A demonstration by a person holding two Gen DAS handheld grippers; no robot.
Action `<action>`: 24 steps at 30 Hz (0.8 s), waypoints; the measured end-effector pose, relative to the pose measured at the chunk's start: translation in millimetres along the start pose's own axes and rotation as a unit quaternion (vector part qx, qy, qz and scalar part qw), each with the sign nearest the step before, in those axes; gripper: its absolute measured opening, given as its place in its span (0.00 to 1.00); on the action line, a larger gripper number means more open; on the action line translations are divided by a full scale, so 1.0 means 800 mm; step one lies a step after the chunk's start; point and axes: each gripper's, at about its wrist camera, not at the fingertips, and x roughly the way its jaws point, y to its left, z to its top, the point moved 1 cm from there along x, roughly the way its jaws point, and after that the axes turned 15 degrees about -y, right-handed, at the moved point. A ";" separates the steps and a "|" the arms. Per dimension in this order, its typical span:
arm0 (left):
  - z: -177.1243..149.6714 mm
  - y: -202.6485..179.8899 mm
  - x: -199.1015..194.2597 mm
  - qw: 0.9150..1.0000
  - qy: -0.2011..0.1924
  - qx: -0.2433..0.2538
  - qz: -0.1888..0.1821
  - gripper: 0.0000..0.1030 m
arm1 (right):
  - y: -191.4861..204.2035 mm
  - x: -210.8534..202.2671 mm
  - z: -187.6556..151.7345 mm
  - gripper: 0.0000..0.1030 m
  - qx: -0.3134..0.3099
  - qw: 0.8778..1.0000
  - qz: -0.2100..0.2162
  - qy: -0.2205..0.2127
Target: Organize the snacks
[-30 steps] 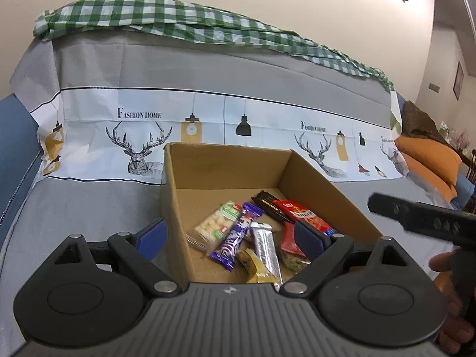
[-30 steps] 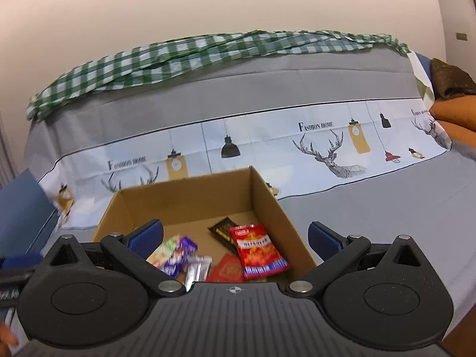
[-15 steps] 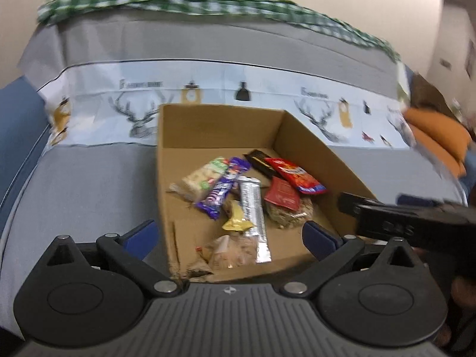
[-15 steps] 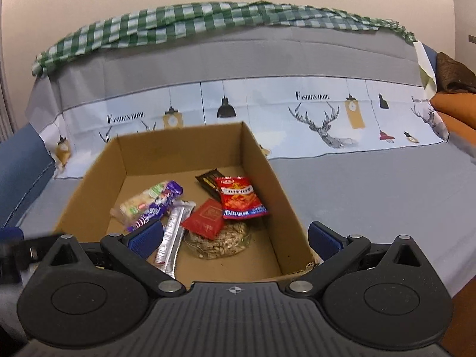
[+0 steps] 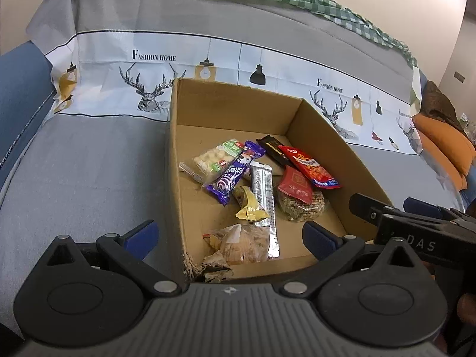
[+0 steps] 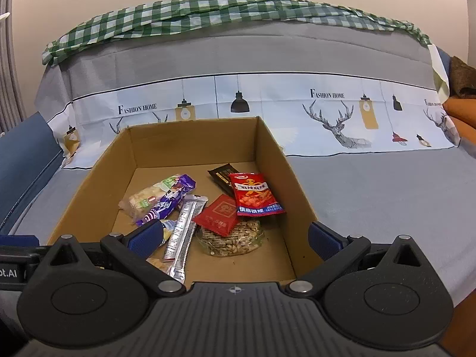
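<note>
A cardboard box [image 5: 238,113] sits on a sofa [image 5: 83,172] draped with a gray cover, and the snacks lie loose on the box floor. Toward the back right, a red packet [image 6: 254,195] rests partly over a dark wrapper [image 6: 221,174]. Just in front of it a smaller red sachet [image 6: 218,217] lies on top of a clear bag of seed brittle [image 6: 235,242]. A silver stick pack [image 5: 263,190] runs lengthwise down the middle. To its left, a purple bar [image 5: 235,172] lies across a bag of white puffed snacks [image 5: 212,157]. A crumpled yellow wrapper [image 5: 248,205] touches the silver stick pack's left edge, and a clear bag of pale crackers [image 5: 241,242] lies near the front wall, beside a torn corner of the box.

The left hand-held gripper [image 5: 229,236] hovers over the front left of the box with its blue-padded fingers spread wide and nothing between them; the box's left wall passes between the fingers in its view. The right hand-held gripper [image 6: 235,239] hovers over the front right of the box, also spread wide and empty, and it shows at the right edge of the left wrist view.

The sofa cover carries a white band printed with deer heads and lamps [image 6: 238,104]. A green checked cloth [image 6: 208,12] lies along the top of the backrest. An orange cushion [image 5: 443,145] sits further along the sofa to the right.
</note>
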 end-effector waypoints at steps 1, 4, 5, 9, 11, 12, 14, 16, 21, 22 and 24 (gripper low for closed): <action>0.000 0.000 0.000 1.000 -0.001 0.002 0.000 1.00 | 0.000 0.000 -0.001 0.99 -0.001 1.000 0.000 0.000; -0.001 -0.003 0.000 1.000 -0.001 0.005 0.000 1.00 | -0.002 0.000 0.000 0.99 0.000 1.000 0.001 0.001; -0.001 -0.004 0.000 1.000 -0.002 0.006 0.000 1.00 | -0.002 0.000 0.000 0.99 0.002 1.000 0.001 0.000; -0.001 -0.004 0.000 1.000 -0.003 0.006 -0.003 1.00 | -0.002 0.000 0.000 0.99 0.001 1.000 0.002 0.000; -0.001 -0.003 -0.001 1.000 -0.004 0.005 -0.003 1.00 | -0.001 -0.001 -0.001 0.99 0.000 1.000 0.002 0.000; -0.001 -0.004 -0.001 1.000 -0.004 0.006 -0.003 1.00 | -0.001 -0.001 -0.001 0.99 0.000 1.000 0.002 0.000; -0.001 -0.004 -0.001 1.000 -0.005 0.007 -0.005 1.00 | -0.001 0.000 -0.001 0.99 0.000 1.000 0.003 0.001; -0.002 -0.005 -0.001 1.000 -0.005 0.008 -0.006 1.00 | -0.001 0.000 -0.001 0.99 -0.001 1.000 0.004 0.001; -0.003 -0.006 -0.002 1.000 -0.007 0.010 -0.008 1.00 | -0.001 0.000 -0.001 0.99 -0.001 1.000 0.005 0.000; -0.003 -0.006 -0.002 1.000 -0.007 0.010 -0.008 1.00 | -0.001 0.001 -0.001 0.99 -0.001 1.000 0.005 0.000; -0.003 -0.007 -0.002 1.000 -0.007 0.011 -0.009 1.00 | 0.000 0.000 -0.001 0.99 -0.001 1.000 0.005 0.000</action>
